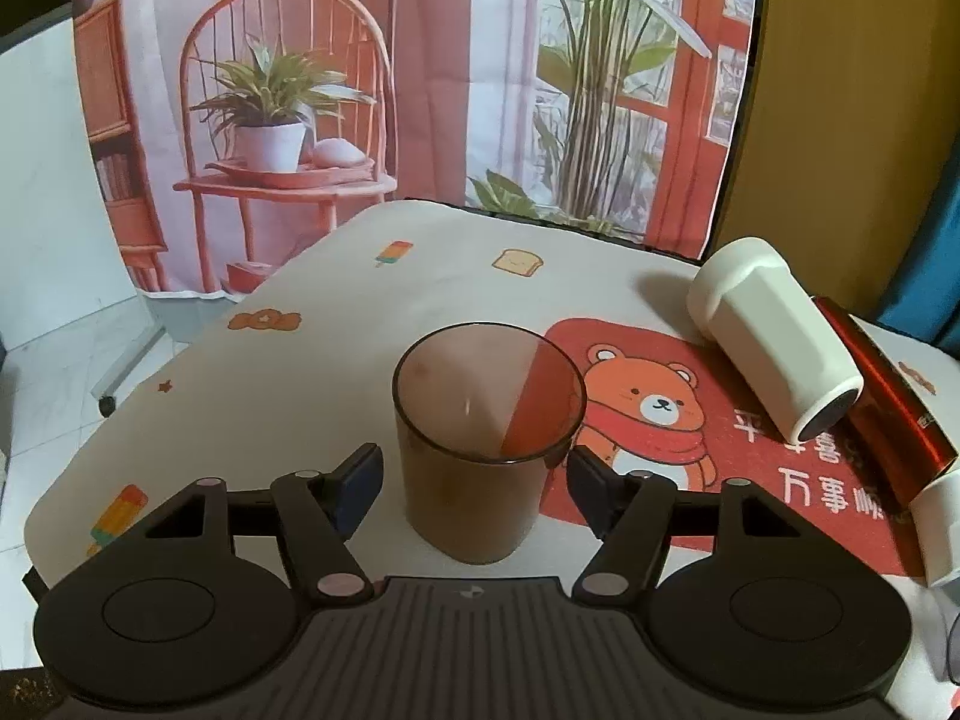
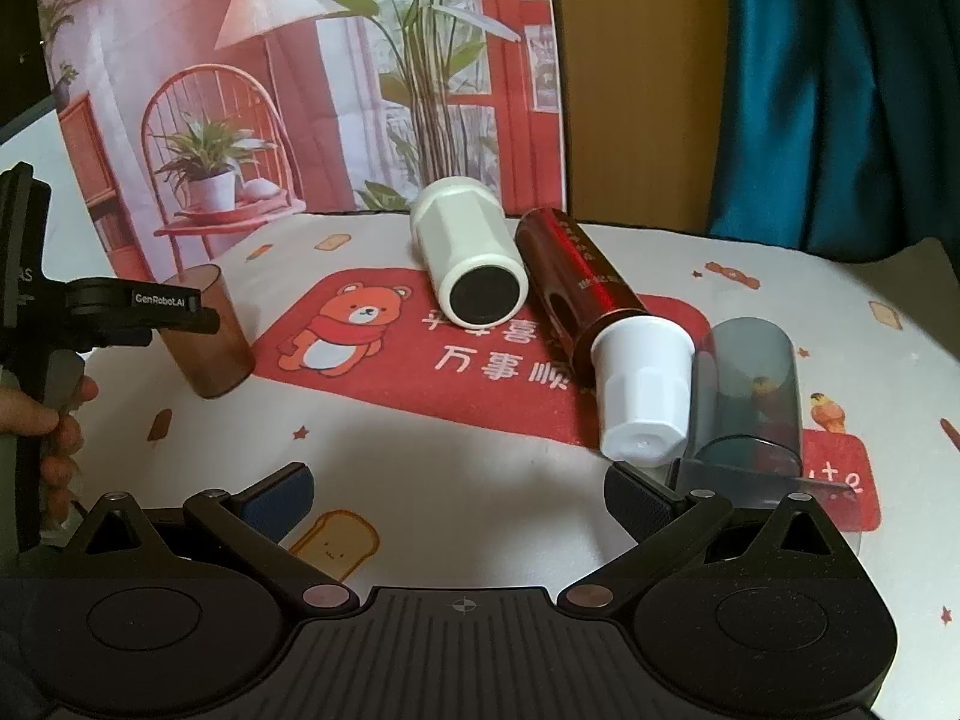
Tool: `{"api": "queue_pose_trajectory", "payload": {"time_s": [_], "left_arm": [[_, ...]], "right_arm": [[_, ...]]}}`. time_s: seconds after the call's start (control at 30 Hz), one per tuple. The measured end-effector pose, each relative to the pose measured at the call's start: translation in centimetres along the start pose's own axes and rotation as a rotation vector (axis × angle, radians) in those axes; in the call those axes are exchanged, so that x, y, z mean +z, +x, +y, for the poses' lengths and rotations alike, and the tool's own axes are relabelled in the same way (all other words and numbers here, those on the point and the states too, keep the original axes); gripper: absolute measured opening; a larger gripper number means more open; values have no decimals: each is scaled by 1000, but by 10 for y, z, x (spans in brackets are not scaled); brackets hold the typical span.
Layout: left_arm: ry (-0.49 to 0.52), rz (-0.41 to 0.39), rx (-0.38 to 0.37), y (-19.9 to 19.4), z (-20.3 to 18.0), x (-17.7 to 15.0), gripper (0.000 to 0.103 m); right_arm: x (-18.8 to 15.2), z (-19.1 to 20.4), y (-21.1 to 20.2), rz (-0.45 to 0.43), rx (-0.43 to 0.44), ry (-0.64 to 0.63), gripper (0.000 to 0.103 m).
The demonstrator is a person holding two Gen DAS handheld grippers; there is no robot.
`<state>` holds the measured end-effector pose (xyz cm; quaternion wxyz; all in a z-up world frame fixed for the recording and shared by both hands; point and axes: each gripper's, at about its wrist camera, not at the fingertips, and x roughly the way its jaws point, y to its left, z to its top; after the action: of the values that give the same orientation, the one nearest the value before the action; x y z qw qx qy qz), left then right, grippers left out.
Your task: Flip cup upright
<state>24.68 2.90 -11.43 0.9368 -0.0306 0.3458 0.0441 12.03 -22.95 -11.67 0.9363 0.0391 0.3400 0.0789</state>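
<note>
A translucent brown cup point(image 1: 483, 438) stands upright on the table, mouth up, between the fingers of my left gripper point(image 1: 474, 480). The jaws are open with a gap on each side of the cup. The same cup point(image 2: 210, 333) shows at the left of the right wrist view, with the left gripper point(image 2: 180, 306) around it. My right gripper point(image 2: 459, 501) is open and empty above the tablecloth. A small white cup point(image 2: 642, 387) lies on its side just beyond its right finger. A grey translucent cup point(image 2: 747, 390) lies on its side beside that.
A large white cup point(image 2: 465, 255) point(image 1: 774, 336) and a dark red cylinder point(image 2: 579, 288) point(image 1: 882, 384) lie on their sides on the red bear mat point(image 2: 384, 360). A printed backdrop hangs behind the table. The table's left edge point(image 1: 198, 348) drops to a tiled floor.
</note>
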Motion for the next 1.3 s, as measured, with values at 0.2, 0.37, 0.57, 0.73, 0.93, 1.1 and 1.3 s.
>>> {"api": "queue_pose_trajectory", "payload": {"time_s": [0.2,0.37,0.57,0.73,0.93,1.1,1.3], "left_arm": [[-44,28,0,-16,10,2,98],[2,46,-20,-49,17,0,102],[4,55,12,-98,27,-11,103],[14,26,19,-134,33,-13,103],[43,-59,23,-183,41,-17,103],[67,-90,13,-222,45,-23,103],[27,-117,-54,-259,53,-39,103]], "right_arm": [[4,2,-4,-8,-12,-8,103],[13,11,-15,-30,-19,-37,103],[36,27,-34,-71,-9,-72,103],[52,48,-50,-77,8,-92,103],[64,67,-79,-114,13,-73,103],[61,78,-106,-128,0,-67,103],[42,76,-138,-127,-69,-54,103]]}}
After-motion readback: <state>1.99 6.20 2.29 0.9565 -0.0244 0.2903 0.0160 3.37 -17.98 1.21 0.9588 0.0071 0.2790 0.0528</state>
